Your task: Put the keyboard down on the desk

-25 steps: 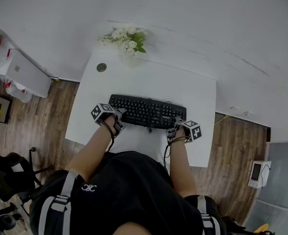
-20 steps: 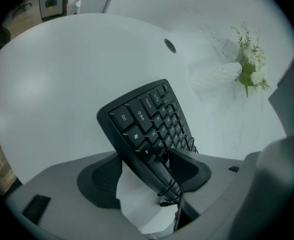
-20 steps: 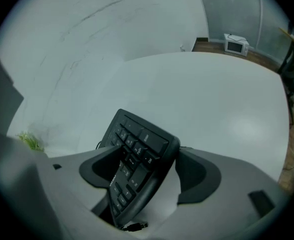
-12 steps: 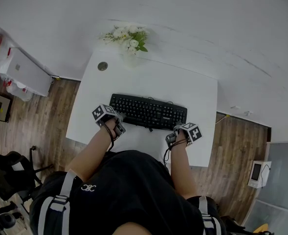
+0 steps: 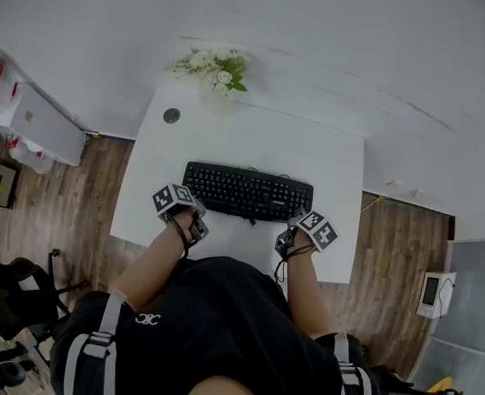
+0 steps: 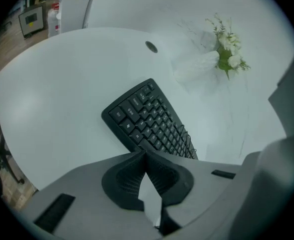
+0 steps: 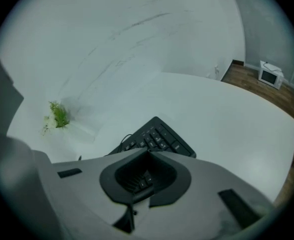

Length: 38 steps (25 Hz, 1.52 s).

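The black keyboard (image 5: 248,192) lies flat on the white desk (image 5: 250,138), parallel to its near edge. My left gripper (image 5: 196,219) sits just in front of the keyboard's left end, a little apart from it. Its jaws are shut with nothing between them (image 6: 145,152), and the keyboard's left end (image 6: 147,121) shows beyond the tips. My right gripper (image 5: 292,230) is near the keyboard's right front corner, also apart from it and shut on nothing (image 7: 147,154). Past its tips lies the keyboard's right end (image 7: 159,136).
A white vase of white flowers (image 5: 213,68) stands at the desk's far edge by the wall. A round cable hole (image 5: 171,115) is at the far left corner. Wooden floor lies either side, with a white cabinet (image 5: 36,122) at the left.
Both grippers have let go of the keyboard's ends, drawn back toward the near desk edge and shut. The keyboard stays flat on the desk.
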Tool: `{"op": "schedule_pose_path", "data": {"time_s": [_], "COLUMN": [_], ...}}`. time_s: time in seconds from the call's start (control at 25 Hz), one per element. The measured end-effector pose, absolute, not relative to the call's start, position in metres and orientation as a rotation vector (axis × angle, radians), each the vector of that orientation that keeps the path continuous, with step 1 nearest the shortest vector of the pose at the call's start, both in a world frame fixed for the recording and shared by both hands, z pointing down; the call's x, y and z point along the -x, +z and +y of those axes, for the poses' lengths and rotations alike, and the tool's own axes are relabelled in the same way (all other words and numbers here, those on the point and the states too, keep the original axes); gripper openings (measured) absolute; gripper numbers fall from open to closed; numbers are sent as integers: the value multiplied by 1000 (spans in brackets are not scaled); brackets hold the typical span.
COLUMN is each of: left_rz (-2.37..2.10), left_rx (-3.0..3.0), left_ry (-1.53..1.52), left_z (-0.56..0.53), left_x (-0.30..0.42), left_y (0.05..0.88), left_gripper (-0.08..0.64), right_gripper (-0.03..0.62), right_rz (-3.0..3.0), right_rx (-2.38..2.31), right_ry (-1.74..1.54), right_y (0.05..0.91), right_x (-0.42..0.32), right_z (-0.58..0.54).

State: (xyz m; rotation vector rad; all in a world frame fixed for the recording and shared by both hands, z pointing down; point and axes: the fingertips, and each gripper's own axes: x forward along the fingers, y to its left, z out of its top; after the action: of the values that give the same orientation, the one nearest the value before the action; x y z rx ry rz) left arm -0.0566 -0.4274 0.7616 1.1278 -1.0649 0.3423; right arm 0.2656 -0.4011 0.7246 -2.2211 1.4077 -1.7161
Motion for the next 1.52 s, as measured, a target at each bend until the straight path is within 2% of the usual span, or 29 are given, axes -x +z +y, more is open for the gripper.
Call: {"op": "schedule_pose_path", "data": {"time_s": [0.36,0.6,0.96,1.24,1.52], "left_rz": [-1264,-1431,-1549,-1603,-1573], "left_rx": [-1554,-1900,-2340,-2608,-2652], "left_ry": [383,446,224,167,136], "left_z": [-482,-514,-542,-542,-538], "left_x": [65,55,19,-2,-6], "left_y": [697,628,504,449,439], "left_gripper": [2,2,2,2,2], "right_gripper": [0,0,0,-2,-2], "right_rz": [1733,1986,2207,2315,2342], "right_rx": [2266,2081,2057,1998,2020], "right_ry": [-1420,-1097,-414,-93,-59], "right_y": [680,608,479,421,427], "right_x": [-250,-225,-208,-188,-178], "right_z": [-432,-461,-495,-501,-500]}}
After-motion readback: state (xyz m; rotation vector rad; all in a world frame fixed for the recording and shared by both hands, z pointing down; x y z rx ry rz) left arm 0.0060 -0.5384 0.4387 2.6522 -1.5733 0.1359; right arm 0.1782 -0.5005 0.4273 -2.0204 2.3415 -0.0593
